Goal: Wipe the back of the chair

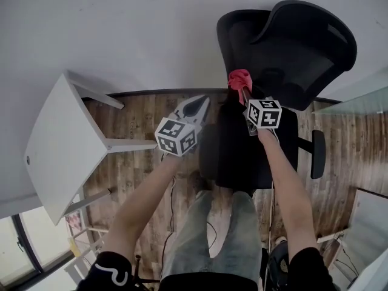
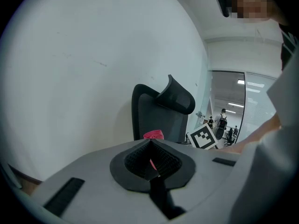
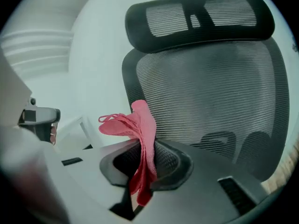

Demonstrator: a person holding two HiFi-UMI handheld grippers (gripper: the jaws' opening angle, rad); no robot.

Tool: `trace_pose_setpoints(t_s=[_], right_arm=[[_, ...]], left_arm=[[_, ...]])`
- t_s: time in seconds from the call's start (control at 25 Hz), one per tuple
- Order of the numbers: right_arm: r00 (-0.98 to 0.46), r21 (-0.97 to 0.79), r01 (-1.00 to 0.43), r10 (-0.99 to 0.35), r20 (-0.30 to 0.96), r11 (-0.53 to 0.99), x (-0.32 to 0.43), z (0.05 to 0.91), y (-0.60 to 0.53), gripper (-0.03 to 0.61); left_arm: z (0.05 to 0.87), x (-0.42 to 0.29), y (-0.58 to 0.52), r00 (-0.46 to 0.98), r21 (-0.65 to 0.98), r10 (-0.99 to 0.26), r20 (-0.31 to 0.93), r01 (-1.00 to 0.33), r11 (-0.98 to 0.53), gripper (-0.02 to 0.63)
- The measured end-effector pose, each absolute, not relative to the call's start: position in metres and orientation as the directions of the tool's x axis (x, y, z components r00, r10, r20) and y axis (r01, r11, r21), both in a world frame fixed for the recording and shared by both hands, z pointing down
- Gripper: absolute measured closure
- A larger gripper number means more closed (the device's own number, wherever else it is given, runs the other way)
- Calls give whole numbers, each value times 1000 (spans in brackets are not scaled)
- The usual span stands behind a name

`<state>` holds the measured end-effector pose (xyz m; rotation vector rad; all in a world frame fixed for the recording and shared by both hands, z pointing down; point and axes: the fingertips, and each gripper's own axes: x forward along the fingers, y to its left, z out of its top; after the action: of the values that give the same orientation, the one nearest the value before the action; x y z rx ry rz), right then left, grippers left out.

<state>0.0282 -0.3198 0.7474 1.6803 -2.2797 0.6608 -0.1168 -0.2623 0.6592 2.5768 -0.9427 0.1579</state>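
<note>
Black mesh office chair back [image 3: 210,92] stands upright by the white wall [image 1: 121,29], headrest on top, seat toward the person. Pink folded cloth [image 3: 144,134] sits up at the lower left edge of that mesh, near it. No view shows whether they touch. Right gripper [image 3: 145,161] has its fingers clamped on the cloth, with loose folds sticking out past the tips and a tail hanging below. Left gripper [image 2: 150,158] has its fingers closed together with nothing between them, off to the left of the chair.

Step in hand, as I judge it: getting the cloth onto the mesh to start wiping.
- Lay the loose folds flat on the mesh, not the hard tips.
- Use long overlapping strokes, headrest first, then down the back.
- Keep the clamp firm, since the mesh will likely drag at the cloth.
- The chair may swivel or roll under pressure, so push lightly. The free gripper could steady the frame.

No bucket, bin or tray shows, so nothing to report inside one. White square tabletop [image 1: 60,144] stands to the left on the wooden plank floor [image 1: 139,120], well apart from the chair.
</note>
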Motion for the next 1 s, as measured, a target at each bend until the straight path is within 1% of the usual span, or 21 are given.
trace_pose_setpoints(t_s=[0.24, 0.44, 0.72, 1.0], right_arm=[[-300, -222, -951, -828, 475, 217, 2, 765, -330, 508], [-275, -202, -959, -828, 489, 199, 1, 771, -336, 508], [-217, -194, -972, -837, 502, 136, 35, 775, -335, 508], [-155, -196, -979, -847, 509, 61, 100, 776, -324, 508]], left_arm=[[671, -152, -269, 744, 327, -615, 261, -668, -669, 589], [677, -159, -274, 740, 334, -617, 268, -672, -660, 589], [679, -139, -269, 743, 332, -608, 279, -669, -665, 589], [674, -99, -261, 755, 316, -587, 291, -656, -686, 589]])
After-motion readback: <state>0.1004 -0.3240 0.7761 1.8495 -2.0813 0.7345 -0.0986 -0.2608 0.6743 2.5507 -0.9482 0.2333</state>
